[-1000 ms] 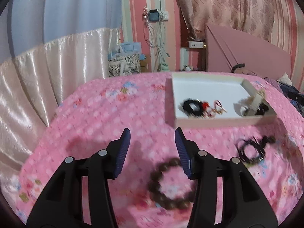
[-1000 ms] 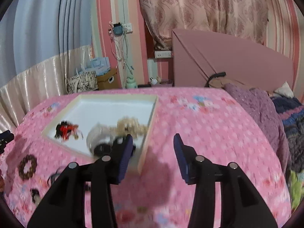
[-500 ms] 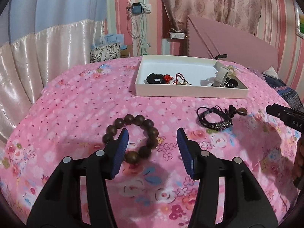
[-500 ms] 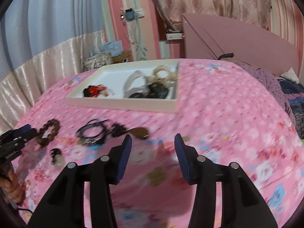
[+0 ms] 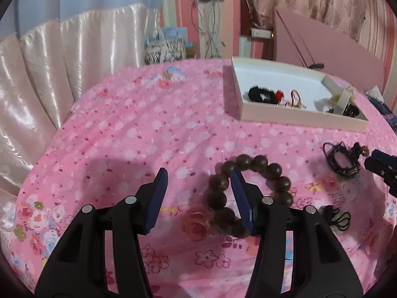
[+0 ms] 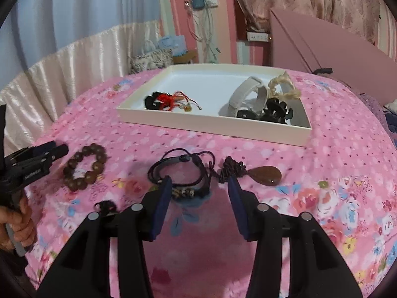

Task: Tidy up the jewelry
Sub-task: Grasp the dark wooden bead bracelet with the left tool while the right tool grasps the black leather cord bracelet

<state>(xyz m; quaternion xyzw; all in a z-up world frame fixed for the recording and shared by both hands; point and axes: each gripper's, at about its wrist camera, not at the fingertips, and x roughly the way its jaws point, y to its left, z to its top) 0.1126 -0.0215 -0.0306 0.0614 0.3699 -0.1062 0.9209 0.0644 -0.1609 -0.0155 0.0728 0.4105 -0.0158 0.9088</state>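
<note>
Partly sorted: several pieces in the tray (image 6: 213, 125), bead bracelet (image 5: 250, 193), cord bracelet (image 6: 183, 173) and pendant (image 6: 264, 175) left on the bed; both grippers' fingers apart, empty.

Two fisheye cameras, one on each hand-held gripper, look steeply down across a pink floral bed (image 5: 153, 129) toward the striped far wall.

Left view sits close over the wooden bead bracelet (image 5: 250, 191), white tray (image 5: 297, 119) at 1 o'clock. Right view has the tray (image 6: 213, 126) at 12 o'clock. Both share tray, bracelet (image 6: 84, 166) and black cord bracelet (image 6: 183, 173) (image 5: 342, 159).
</note>
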